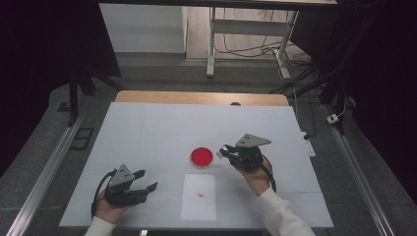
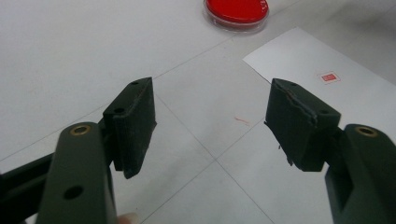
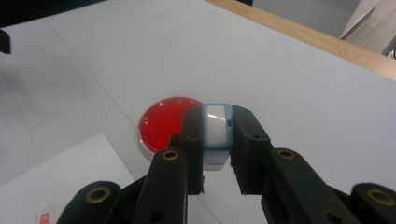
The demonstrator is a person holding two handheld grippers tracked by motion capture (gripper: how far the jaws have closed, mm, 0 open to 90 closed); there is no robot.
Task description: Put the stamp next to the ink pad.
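Small light-blue and white stamp-like block (image 3: 216,133), upright, clamped between the right gripper (image 3: 215,140) jaws, held just beside the red round pad (image 1: 201,157), at its right edge. Pad is a shallow clear-rimmed disc, flat on the table. White paper sheet (image 1: 198,196) lies flat just nearer the person than the pad, small red square mark (image 2: 329,77) on it.

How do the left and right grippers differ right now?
The left gripper has its jaws wide apart and holds nothing; the right gripper is shut on a small blue-and-white stamp. The left sits away from the red pad; the right is beside it. Both are black and hand-held.
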